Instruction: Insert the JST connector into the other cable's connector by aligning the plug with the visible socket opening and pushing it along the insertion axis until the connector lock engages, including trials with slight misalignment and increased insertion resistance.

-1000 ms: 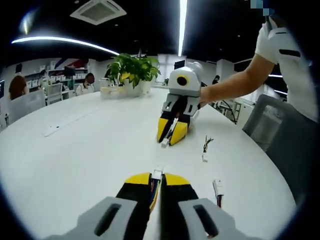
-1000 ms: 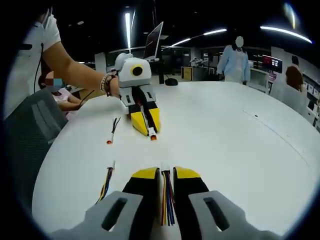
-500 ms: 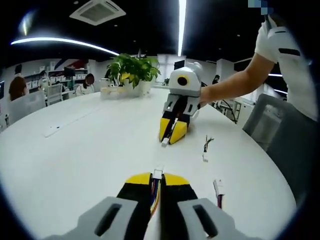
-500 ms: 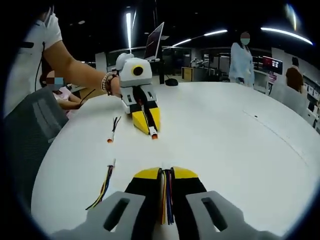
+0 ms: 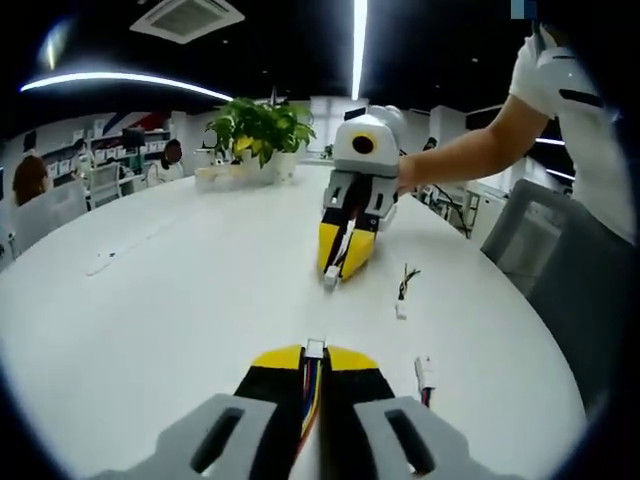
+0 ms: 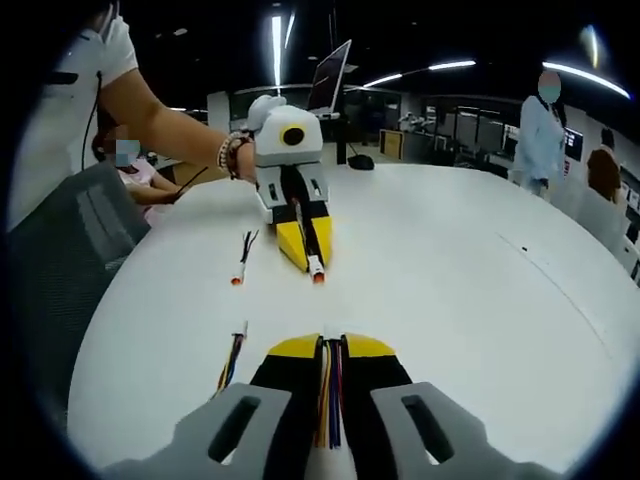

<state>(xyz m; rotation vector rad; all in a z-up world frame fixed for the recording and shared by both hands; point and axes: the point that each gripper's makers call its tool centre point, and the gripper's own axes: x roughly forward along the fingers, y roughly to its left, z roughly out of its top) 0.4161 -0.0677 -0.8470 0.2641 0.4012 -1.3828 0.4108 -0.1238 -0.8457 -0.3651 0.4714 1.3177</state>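
Note:
My left gripper [image 5: 315,360] is shut on a cable of coloured wires, and its small white connector [image 5: 316,348] sticks out between the yellow tips. My right gripper [image 6: 330,350] is shut on a second bundle of coloured wires [image 6: 330,395]. The two grippers face each other across the white table, apart. In the left gripper view the right gripper [image 5: 335,272] points toward me, with its white connector [image 5: 330,279] at the tip. In the right gripper view the left gripper [image 6: 312,262] shows its connector [image 6: 317,271] with an orange end.
Two loose cables [image 5: 402,290] [image 5: 425,375] lie on the round white table [image 5: 160,300], to the right of the line between the grippers; the right gripper view has them as cables [image 6: 243,255] [image 6: 233,360]. A potted plant [image 5: 258,130] stands far back. A grey chair [image 5: 545,250] sits at the table edge.
The two grippers have come a little closer to each other and each looks larger in the other's view. The right gripper's jaws narrowed on the wires. Both cables stay held.

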